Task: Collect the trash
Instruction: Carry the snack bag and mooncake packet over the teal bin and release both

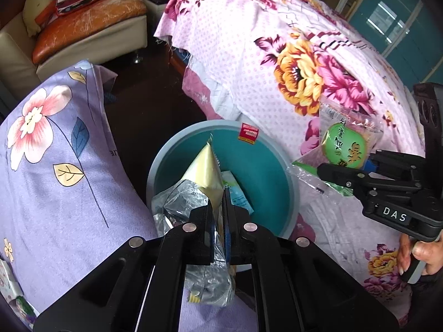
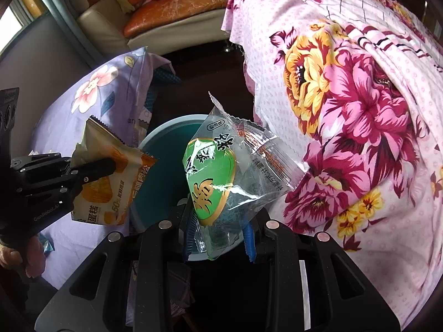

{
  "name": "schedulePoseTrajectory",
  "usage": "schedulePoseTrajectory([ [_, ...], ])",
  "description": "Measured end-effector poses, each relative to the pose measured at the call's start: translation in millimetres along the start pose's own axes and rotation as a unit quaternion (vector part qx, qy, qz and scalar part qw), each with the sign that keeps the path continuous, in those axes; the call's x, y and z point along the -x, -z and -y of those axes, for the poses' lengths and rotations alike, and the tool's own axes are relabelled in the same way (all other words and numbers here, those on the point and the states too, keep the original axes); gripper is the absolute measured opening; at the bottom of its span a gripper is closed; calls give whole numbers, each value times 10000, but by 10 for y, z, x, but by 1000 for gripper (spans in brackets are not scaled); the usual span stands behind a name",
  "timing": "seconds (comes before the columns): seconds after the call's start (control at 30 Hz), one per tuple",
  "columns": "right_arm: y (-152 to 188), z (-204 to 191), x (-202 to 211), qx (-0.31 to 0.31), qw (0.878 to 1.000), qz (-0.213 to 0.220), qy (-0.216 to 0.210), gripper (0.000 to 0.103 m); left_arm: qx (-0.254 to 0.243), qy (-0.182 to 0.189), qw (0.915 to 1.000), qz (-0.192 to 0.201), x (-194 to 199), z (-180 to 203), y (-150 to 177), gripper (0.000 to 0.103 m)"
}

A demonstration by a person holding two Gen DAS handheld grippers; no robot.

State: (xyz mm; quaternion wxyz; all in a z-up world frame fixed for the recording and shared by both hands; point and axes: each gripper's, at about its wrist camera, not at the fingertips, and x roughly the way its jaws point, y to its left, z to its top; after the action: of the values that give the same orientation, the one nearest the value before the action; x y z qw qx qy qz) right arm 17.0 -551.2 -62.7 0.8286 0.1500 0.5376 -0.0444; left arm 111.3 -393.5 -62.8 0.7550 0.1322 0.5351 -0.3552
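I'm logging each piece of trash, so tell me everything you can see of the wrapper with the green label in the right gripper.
The green-label wrapper is a clear, crinkly plastic packet with zigzag-cut ends, a rounded green panel edged in gold with dark Chinese characters, and fine red print on its clear part. It looks empty and creased. The right gripper pinches its lower end, so it stands tilted above the teal bin, touching nothing else visible. From the left wrist view it hangs beside the pink floral cloth.
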Motion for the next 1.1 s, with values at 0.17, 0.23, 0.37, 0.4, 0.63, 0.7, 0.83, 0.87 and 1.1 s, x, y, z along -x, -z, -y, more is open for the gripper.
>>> schedulePoseTrajectory([
  [0.17,-52,5,-76,-22,10000,-49,24,27,-49,-171,9998,39,-19,-2,-11,75],
  [0.23,-59,2,-97,-25,10000,-66,27,27,-105,-397,9988,283,50,-2,17,89],
  [0.37,-78,-18,-152,-5,9999,-112,15,27,-88,-438,9987,236,84,-71,59,90],
  [0.4,-85,-24,-169,7,9999,-123,6,27,-51,-457,9987,237,93,-105,81,90],
  [0.63,-110,-97,-230,63,9997,-207,-63,39,247,-513,9982,169,142,-341,253,91],
  [0.7,-113,-118,-218,65,9998,-173,-69,61,306,-515,9981,167,173,-397,294,91],
  [0.83,-112,-227,-181,160,9998,-145,-43,74,434,-539,9974,205,250,-502,370,92],
  [0.87,-115,-248,-170,174,9997,-148,-38,76,470,-546,9972,213,276,-530,391,93],
  [1.1,-73,-465,-41,312,9993,-195,29,84,635,-552,9960,309,488,-648,539,94],
])
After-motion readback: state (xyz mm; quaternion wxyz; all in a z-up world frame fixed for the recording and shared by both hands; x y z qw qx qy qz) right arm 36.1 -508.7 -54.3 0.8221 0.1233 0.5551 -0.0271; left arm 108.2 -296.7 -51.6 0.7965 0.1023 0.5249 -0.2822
